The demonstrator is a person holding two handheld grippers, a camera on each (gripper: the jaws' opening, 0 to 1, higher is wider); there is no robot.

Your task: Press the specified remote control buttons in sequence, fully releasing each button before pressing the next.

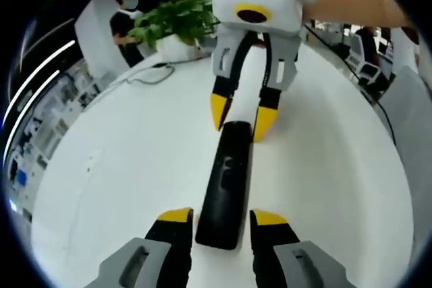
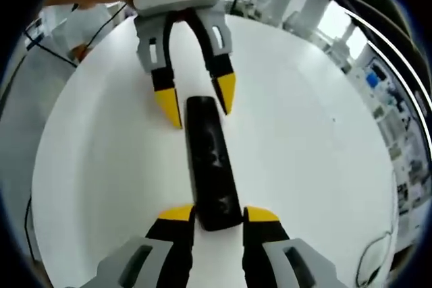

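A black remote control [image 1: 224, 180] lies lengthwise on the round white table [image 1: 121, 166]. My left gripper [image 1: 223, 216] is open. Its yellow-tipped jaws straddle the remote's near end with a small gap on each side. At the remote's far end is my right gripper [image 1: 241, 117], its tips on either side of that end. In the right gripper view the remote control [image 2: 210, 163] runs away from my right gripper [image 2: 219, 214]. Those jaws sit tight against both sides of its near end. Beyond it, my left gripper [image 2: 197, 102] stands a little wider than the remote.
A potted green plant [image 1: 177, 21] and a cable [image 1: 152, 75] sit at the table's far edge, with a person [image 1: 125, 21] behind them. A hand and forearm [image 1: 351, 5] hold the right gripper. Shelves and desks surround the table [image 2: 324, 139].
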